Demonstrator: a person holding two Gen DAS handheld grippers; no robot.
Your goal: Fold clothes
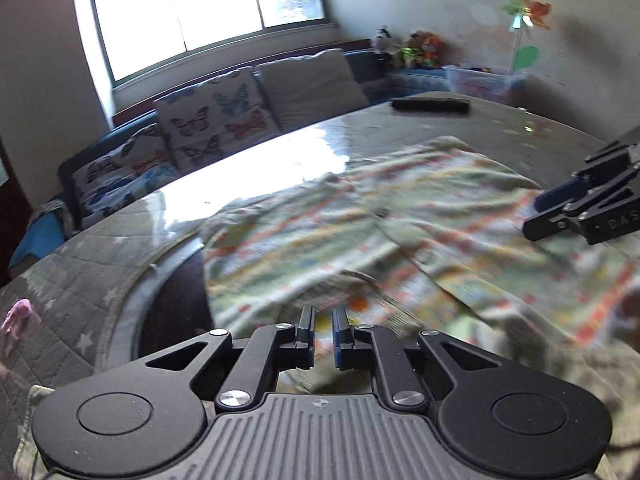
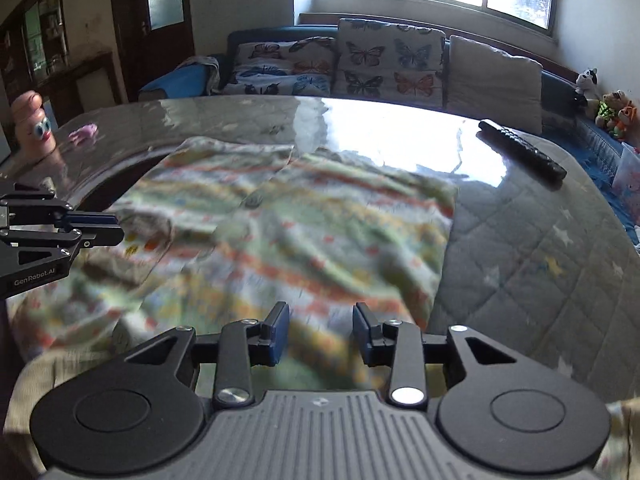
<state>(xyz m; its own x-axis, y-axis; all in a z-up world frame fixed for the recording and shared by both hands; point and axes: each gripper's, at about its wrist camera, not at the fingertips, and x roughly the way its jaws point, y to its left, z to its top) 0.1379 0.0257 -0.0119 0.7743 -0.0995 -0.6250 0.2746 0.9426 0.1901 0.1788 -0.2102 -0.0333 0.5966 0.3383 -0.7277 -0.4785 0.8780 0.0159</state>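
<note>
A pale green garment with orange, yellow and white stripes lies spread on the round table; it also shows in the right wrist view, blurred by motion. My left gripper hangs just above the garment's near left edge, its jaws a narrow gap apart with nothing between them; it also shows at the left of the right wrist view. My right gripper is open and empty above the garment's near edge; it also shows at the right of the left wrist view.
The table has a grey quilted star cover under clear plastic. A black remote lies at its far side. A pink toy stands at the left rim. A sofa with butterfly cushions stands behind the table.
</note>
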